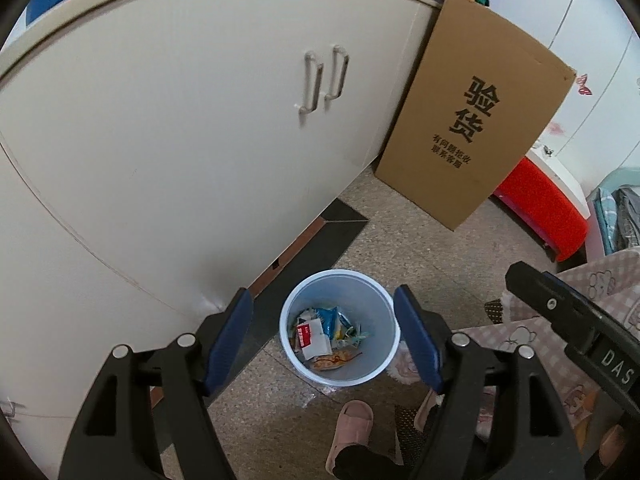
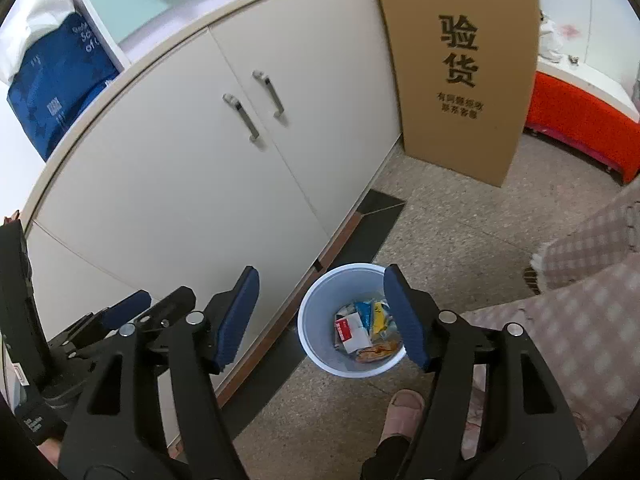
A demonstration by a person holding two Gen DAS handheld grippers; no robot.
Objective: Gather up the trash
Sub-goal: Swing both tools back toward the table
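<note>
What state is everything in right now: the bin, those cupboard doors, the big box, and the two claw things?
Trash bin: upright on the floor, no lid, wrappers lying in the bottom.
Cupboard doors: both closed.
Cardboard box: standing upright on end beside the cupboard, closed.
Left gripper: open, nothing between its fingers.
Right gripper: open, nothing between its fingers.
Slipper: worn on a foot near the bin.

Left claw (image 1: 324, 344) gapes empty above the trash-filled bin (image 1: 374, 364).
</note>
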